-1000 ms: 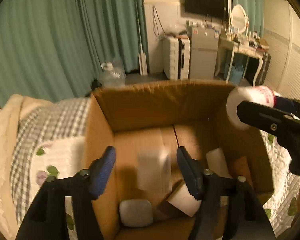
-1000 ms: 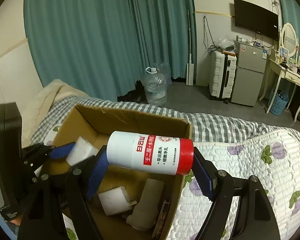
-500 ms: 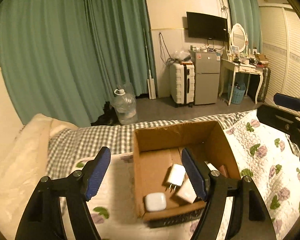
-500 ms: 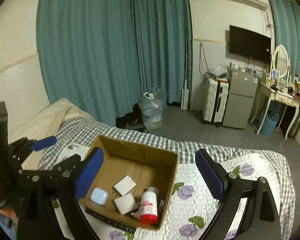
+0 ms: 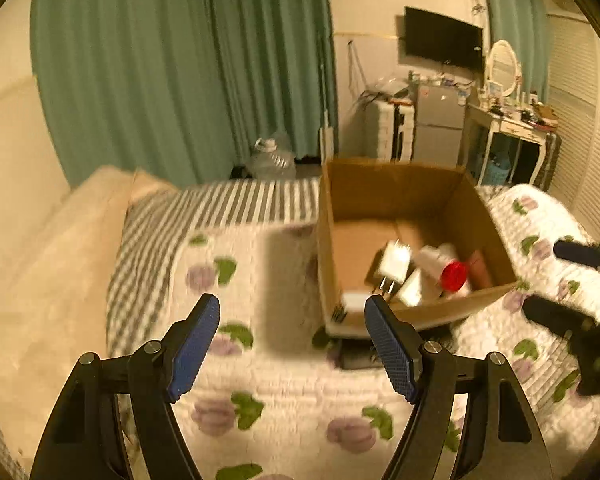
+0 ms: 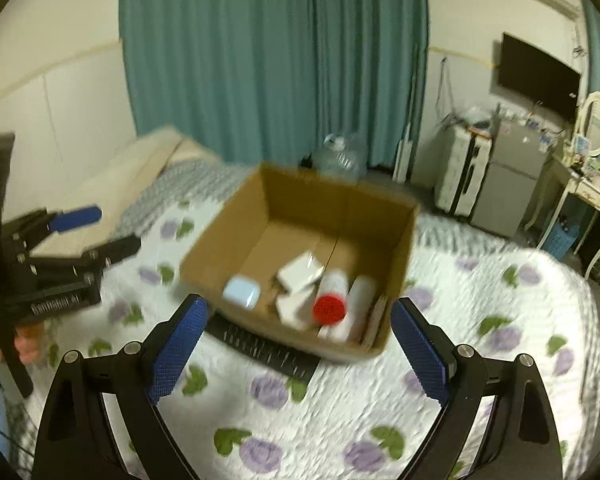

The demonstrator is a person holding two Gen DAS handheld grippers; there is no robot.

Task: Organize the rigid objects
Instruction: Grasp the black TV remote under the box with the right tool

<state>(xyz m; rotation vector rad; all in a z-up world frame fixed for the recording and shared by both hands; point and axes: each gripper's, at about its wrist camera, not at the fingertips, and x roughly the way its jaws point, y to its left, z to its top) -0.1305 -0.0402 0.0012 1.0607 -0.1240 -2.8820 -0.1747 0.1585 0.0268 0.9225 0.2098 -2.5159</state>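
the cardboard box (image 6: 300,216) sits on the flowered quilt (image 6: 480,320) of the bed, toward its foot edge, with a dark ruler-like strip (image 6: 268,350) poking out from under its near side. inside it, lying on its side against the near right corner, is the white bottle with the red cap (image 6: 331,300), the cap end facing the cameras; it is blurred, so no print can be read. beside it lie a pale blue-white rounded case (image 6: 241,291), two white charger blocks (image 6: 300,274) and a pale tube (image 6: 360,298). the left gripper (image 5: 292,320) is released, jaws apart with nothing between them, over the quilt just off the box's near left corner. the right gripper (image 6: 298,322) is also released, jaws spread wide and empty, in front of the box's near side.
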